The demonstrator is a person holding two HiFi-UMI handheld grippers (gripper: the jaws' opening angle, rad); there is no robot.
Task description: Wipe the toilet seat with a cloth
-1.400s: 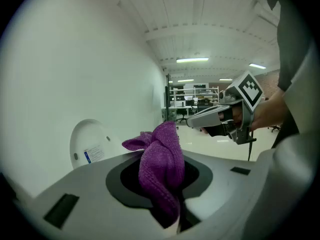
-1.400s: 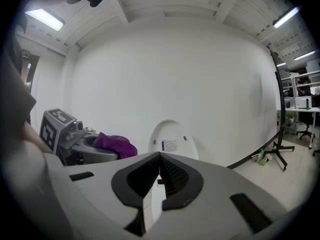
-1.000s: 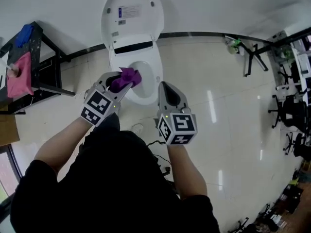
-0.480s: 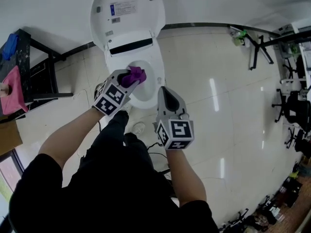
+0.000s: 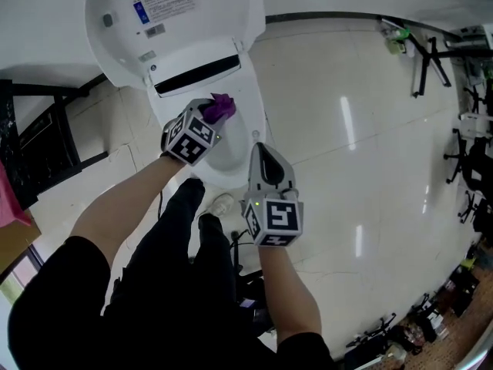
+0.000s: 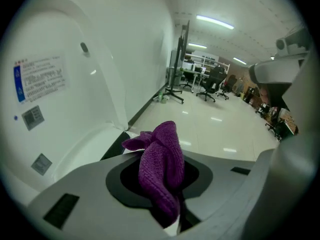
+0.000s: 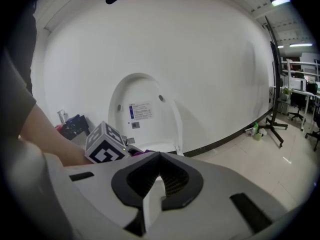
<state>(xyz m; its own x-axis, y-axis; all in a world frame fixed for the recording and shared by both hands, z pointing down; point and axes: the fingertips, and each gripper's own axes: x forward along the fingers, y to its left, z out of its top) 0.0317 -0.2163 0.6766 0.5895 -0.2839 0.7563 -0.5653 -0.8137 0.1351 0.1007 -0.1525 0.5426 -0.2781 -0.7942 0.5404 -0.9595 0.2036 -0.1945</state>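
A white toilet with its lid [image 5: 173, 21] raised stands against the wall; its seat [image 5: 248, 122] rings the bowl below. My left gripper [image 5: 213, 114] is shut on a purple cloth [image 5: 223, 105], held over the back of the seat near the hinge. In the left gripper view the cloth [image 6: 161, 166] bunches out between the jaws, with the lid [image 6: 50, 99] close on the left. My right gripper [image 5: 260, 151] hangs shut and holds nothing at the seat's front right rim. The right gripper view shows the lid [image 7: 145, 116] and the left gripper's marker cube [image 7: 106, 143].
A black table frame [image 5: 35, 145] stands left of the toilet, with a pink thing [image 5: 9, 199] at the picture's edge. A cable and a small white object [image 5: 222, 204] lie on the glossy tiled floor by the toilet's base. Office chairs and stands [image 5: 427, 48] sit far right.
My left gripper has carried the purple cloth from the bowl's front left toward the back of the seat near the hinge. The head has leaned in closer. The right gripper has stayed about where it was.
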